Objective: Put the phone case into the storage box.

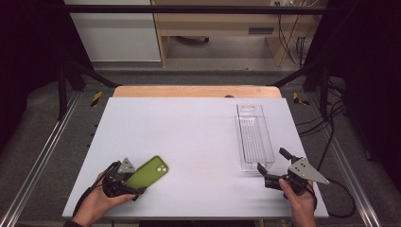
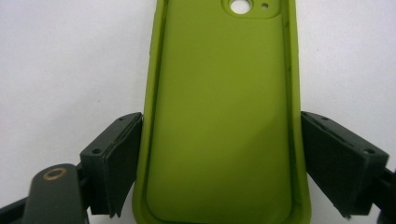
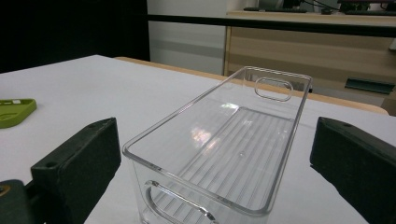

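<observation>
A green phone case [image 1: 147,172] lies inner side up on the white table [image 1: 198,137] at the near left, its camera cutout pointing away. My left gripper [image 1: 134,182] holds its near end: in the left gripper view both pads touch the long edges of the case [image 2: 224,116], one on each side. A clear plastic bin [image 1: 254,137] stands empty at the right, lengthwise away from me. My right gripper [image 1: 272,160] is at its near end, jaws wide. In the right gripper view the bin [image 3: 233,144] sits between the pads with a gap on both sides.
The table's near edge runs just below both hands. A wooden strip [image 1: 196,91] borders the far edge, with metal rails [image 1: 42,156] along both sides. In the right gripper view the green case [image 3: 16,112] shows at the far left.
</observation>
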A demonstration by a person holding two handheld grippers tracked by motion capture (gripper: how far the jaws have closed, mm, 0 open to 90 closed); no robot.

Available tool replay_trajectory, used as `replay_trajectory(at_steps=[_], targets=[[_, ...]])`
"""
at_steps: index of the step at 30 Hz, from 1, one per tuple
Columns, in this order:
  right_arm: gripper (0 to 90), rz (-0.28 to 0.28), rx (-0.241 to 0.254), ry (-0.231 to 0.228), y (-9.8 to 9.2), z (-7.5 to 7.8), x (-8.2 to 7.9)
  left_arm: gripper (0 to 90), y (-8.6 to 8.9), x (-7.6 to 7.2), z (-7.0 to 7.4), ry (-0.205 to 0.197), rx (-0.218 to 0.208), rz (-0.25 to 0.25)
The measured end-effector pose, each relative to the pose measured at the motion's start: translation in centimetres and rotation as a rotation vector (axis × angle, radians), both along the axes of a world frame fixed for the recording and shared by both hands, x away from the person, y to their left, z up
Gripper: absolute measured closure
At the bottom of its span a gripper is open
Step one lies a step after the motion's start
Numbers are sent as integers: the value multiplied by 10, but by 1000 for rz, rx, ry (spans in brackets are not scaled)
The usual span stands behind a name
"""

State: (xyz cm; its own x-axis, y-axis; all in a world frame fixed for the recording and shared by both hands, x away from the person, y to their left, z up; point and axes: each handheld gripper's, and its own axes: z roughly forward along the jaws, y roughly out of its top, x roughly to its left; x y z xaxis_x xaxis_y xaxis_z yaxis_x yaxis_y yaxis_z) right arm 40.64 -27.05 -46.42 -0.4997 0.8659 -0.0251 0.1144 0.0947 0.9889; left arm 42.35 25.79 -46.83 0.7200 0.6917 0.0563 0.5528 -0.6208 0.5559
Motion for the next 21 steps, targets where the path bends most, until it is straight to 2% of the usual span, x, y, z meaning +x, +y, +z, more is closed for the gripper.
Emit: replay_trajectory(at_steps=[3, 6, 7, 9, 10, 11, 12, 13, 14, 15, 17, 18, 20, 21], targets=[[22, -5, 1, -1, -1, 0, 0, 161, -2, -1, 1, -23, -6, 1], [21, -3, 4, -2, -1, 0, 0, 162, -10, 0, 4, -69, -16, -5], [21, -3, 4, -2, -1, 0, 0, 162, -10, 0, 4, -69, -16, -5], [21, -6, 11, -4, -2, 0, 0, 162, -17, 1, 9, -124, -56, 9], [21, -6, 11, -4, -2, 0, 0, 162, -17, 1, 9, -124, -56, 9], [21, -8, 11, -2, -2, 0, 0, 162, -25, 2, 13, -175, -76, 5], [21, -8, 11, -2, -2, 0, 0, 161, -25, 2, 13, -175, -76, 5], [21, -18, -3, 0, -1, 0, 1, 161, -33, 4, 13, -215, -109, 0], [21, -18, -3, 0, -1, 0, 1, 161, -33, 4, 13, -215, -109, 0], [21, -18, -6, 5, -1, 0, 1, 161, -43, 6, 12, -255, -130, -4], [20, -22, -8, 7, 0, 0, 0, 161, -48, 7, 12, -270, -139, -10], [20, -23, -8, 4, 0, 0, 0, 161, -58, 7, 10, -306, -140, -24], [20, -23, -11, 1, 0, 1, 0, 160, -63, 7, 9, -316, -148, -35], [19, -20, -12, 0, 1, 1, 0, 160, -67, 8, 8, -321, -174, -33]])
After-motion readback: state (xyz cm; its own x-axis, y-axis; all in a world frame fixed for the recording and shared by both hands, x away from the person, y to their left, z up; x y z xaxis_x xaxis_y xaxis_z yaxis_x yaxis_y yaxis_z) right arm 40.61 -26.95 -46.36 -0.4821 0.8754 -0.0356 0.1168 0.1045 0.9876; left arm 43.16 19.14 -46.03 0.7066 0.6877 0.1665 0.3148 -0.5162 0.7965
